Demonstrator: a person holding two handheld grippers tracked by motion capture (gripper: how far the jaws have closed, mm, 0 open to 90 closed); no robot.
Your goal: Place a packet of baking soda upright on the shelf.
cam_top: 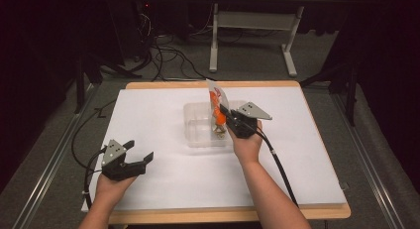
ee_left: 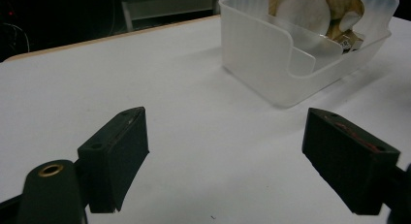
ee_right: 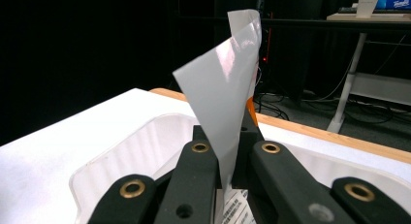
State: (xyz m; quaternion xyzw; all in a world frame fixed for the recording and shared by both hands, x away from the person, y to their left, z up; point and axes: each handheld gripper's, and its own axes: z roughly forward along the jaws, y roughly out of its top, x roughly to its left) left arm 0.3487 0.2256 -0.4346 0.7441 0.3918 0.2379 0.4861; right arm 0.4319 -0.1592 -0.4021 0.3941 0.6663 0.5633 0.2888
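Observation:
A clear plastic bin (cam_top: 198, 127) sits mid-table on the white surface. My right gripper (cam_top: 225, 116) is shut on an orange and white snack packet (cam_top: 217, 106) and holds it upright over the bin's right side. In the right gripper view the packet's silvery back (ee_right: 223, 103) rises between the closed jaws, with the bin's rim (ee_right: 121, 141) below. My left gripper (cam_top: 138, 152) stands open near the front left of the table, holding nothing. In the left gripper view its fingers (ee_left: 114, 158) are wide apart, and the bin (ee_left: 271, 64) with the packet's lower part (ee_left: 315, 13) lies ahead to the right.
The white sheet (cam_top: 163, 184) covers a wooden table with its edge showing at the front (cam_top: 223, 214). Cables (cam_top: 168, 55) and a table frame (cam_top: 252, 35) lie on the floor beyond. A black cable (cam_top: 280, 167) trails from my right gripper.

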